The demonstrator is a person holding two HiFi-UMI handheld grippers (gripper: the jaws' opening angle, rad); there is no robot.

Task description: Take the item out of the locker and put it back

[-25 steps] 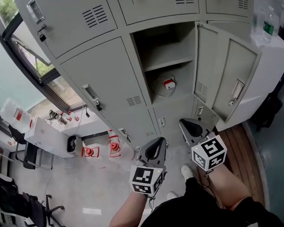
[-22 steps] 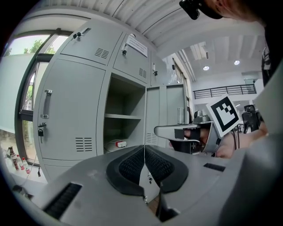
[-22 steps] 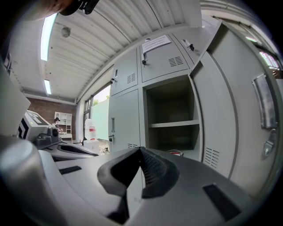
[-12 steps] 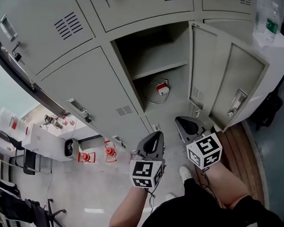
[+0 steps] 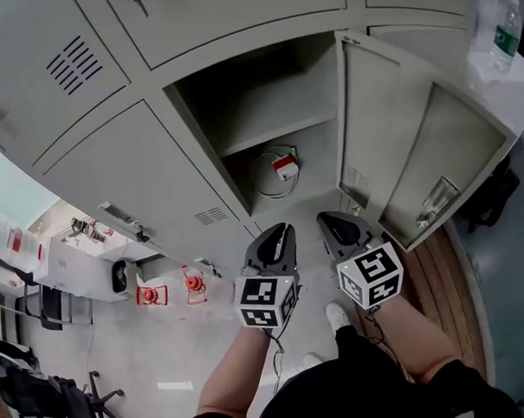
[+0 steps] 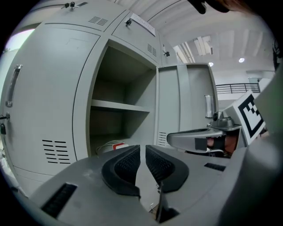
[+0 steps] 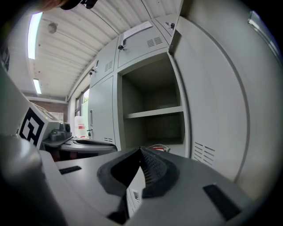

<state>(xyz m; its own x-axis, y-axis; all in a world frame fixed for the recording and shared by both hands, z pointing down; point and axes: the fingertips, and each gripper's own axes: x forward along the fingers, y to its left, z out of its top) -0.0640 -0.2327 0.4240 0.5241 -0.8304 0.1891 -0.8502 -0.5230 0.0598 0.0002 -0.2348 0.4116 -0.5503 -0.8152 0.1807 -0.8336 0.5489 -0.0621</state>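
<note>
The open locker [image 5: 265, 82] has one shelf [image 5: 276, 129]. On its floor lies a small red-and-white item [image 5: 284, 166] ringed by a coiled white cable. The item also shows in the left gripper view [image 6: 116, 146] and the right gripper view [image 7: 160, 148]. The locker's door [image 5: 389, 146] stands swung out to the right. My left gripper [image 5: 280, 232] is shut and empty, held in front of and below the opening. My right gripper [image 5: 326, 219] is beside it, shut and empty too. Neither touches the item.
Closed grey lockers [image 5: 130, 175] flank the open one on the left and above. A water bottle [image 5: 495, 25] stands at the top right. Red cones [image 5: 192, 285], a white box [image 5: 73, 255] and an office chair [image 5: 67, 403] are on the floor at the left. Wooden boards [image 5: 440, 278] lie at the right.
The head view has swung so the locker sits lower and larger in frame. Both grippers have come closer to the opening, still side by side and shut.
</note>
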